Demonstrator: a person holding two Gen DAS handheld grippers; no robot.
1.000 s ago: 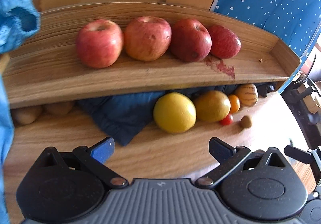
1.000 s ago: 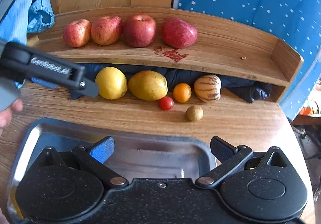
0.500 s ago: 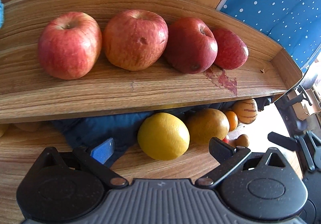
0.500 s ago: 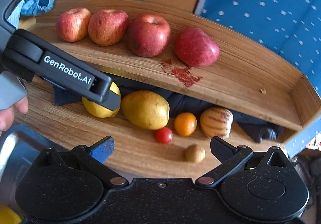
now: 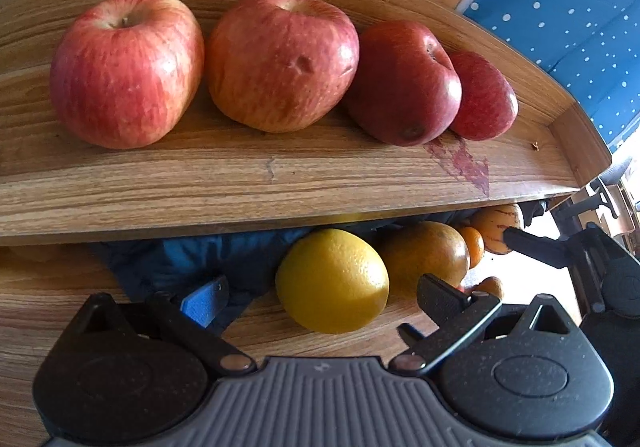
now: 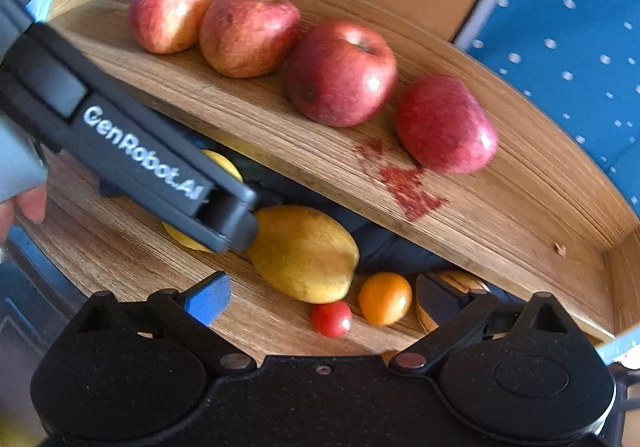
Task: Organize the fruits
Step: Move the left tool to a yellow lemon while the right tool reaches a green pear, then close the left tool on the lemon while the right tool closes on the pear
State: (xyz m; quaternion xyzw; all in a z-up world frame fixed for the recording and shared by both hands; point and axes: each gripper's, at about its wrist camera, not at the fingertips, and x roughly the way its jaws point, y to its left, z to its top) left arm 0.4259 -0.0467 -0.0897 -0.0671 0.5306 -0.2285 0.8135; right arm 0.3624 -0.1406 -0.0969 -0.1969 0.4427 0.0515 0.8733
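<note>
Left wrist view: the left gripper (image 5: 320, 297) sits at the bottom of the frame with its jaws spread wide, nothing between them but air, and the lemon (image 5: 332, 281) lies on the table (image 5: 60, 295) right in front of the gap, centre-low. To its right a mango (image 5: 426, 255) touches or nearly touches it, then an orange (image 5: 474, 245) and a striped melon (image 5: 496, 225) further right, mostly hidden under the shelf (image 5: 240, 175). Four apples (image 5: 280, 61) line up across the shelf in the upper half, with a red stain (image 5: 464, 163) at right. Dark blue cloth (image 5: 192, 259) is bunched under the shelf, left of the lemon.

Right wrist view: the right gripper (image 6: 322, 299) fills the bottom, jaws also wide apart and holding nothing. Just ahead, lower centre, are a cherry tomato (image 6: 331, 319) and the orange (image 6: 385, 298), close together; the mango (image 6: 304, 253) is above-left of them. The left gripper body cuts in from the left edge, covering most of the lemon (image 6: 222, 165). The apples (image 6: 342, 73) run diagonally across the shelf (image 6: 500, 207) from upper left to right.
</note>
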